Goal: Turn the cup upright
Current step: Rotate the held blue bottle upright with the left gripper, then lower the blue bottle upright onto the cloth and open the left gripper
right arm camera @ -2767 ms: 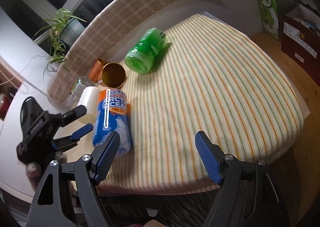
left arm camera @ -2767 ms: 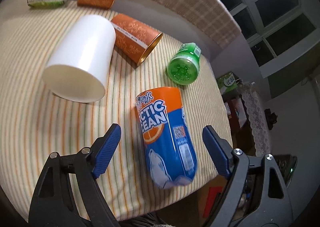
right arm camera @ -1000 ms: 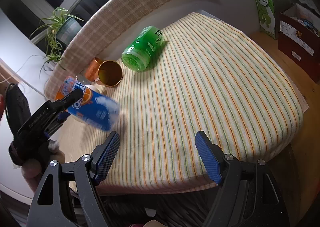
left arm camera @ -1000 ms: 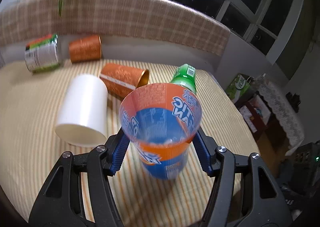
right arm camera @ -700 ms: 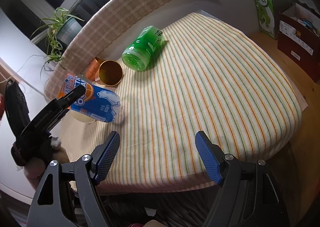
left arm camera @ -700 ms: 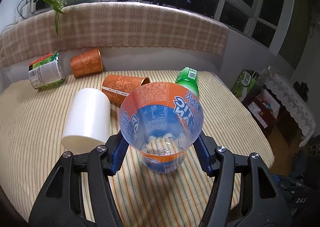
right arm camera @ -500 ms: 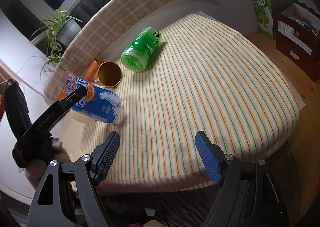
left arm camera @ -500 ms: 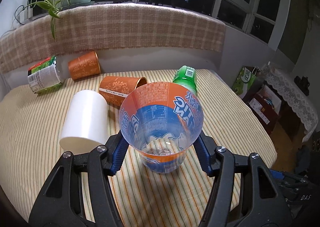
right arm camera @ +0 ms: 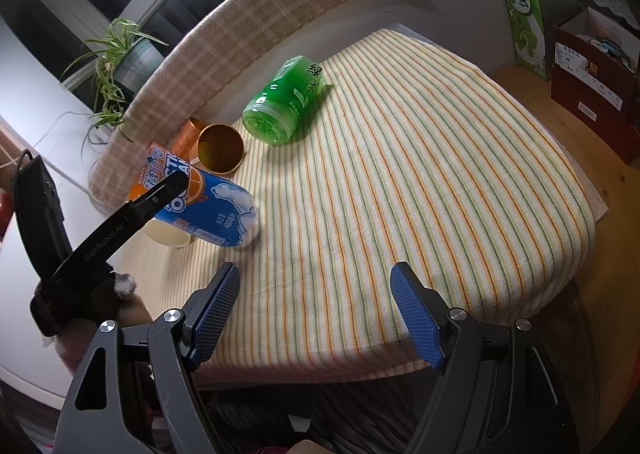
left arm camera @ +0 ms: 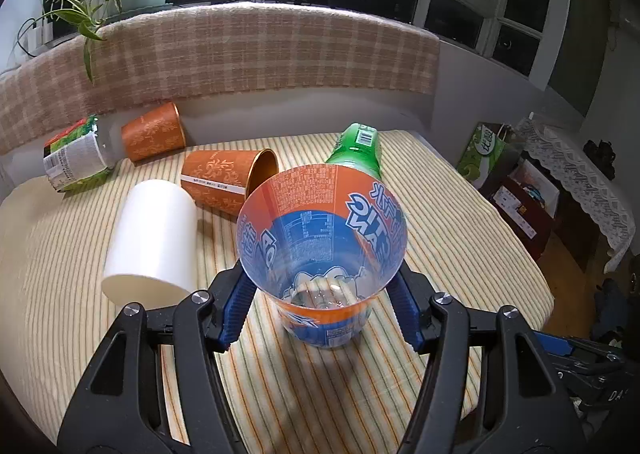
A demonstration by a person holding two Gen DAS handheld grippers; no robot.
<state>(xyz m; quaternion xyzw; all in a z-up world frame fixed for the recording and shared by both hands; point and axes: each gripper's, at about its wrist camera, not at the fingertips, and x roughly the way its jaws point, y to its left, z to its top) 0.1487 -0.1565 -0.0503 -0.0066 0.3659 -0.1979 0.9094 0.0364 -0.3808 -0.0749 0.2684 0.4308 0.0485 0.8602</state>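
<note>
My left gripper (left arm camera: 322, 304) is shut on the orange and blue plastic cup (left arm camera: 320, 254). The cup's open mouth faces the left wrist camera and its base is down at the striped tablecloth (left arm camera: 440, 214). In the right wrist view the cup (right arm camera: 200, 202) still leans, base toward the cloth, with the left gripper's finger (right arm camera: 160, 194) across it. My right gripper (right arm camera: 316, 310) is open and empty, above the table's near edge, well right of the cup.
A white cup (left arm camera: 154, 238), two orange patterned cups (left arm camera: 228, 178) (left arm camera: 154, 136), a green bottle (left arm camera: 356, 150) and a green-labelled can (left arm camera: 74, 158) lie on their sides behind the held cup. A checked cushion (left arm camera: 260, 46) backs the table. Boxes (right arm camera: 592, 66) stand on the floor at right.
The left gripper closed on the lying cup, lifted it and turned it mouth-up, then lowered its base to the cloth. The right gripper has stayed still and open.
</note>
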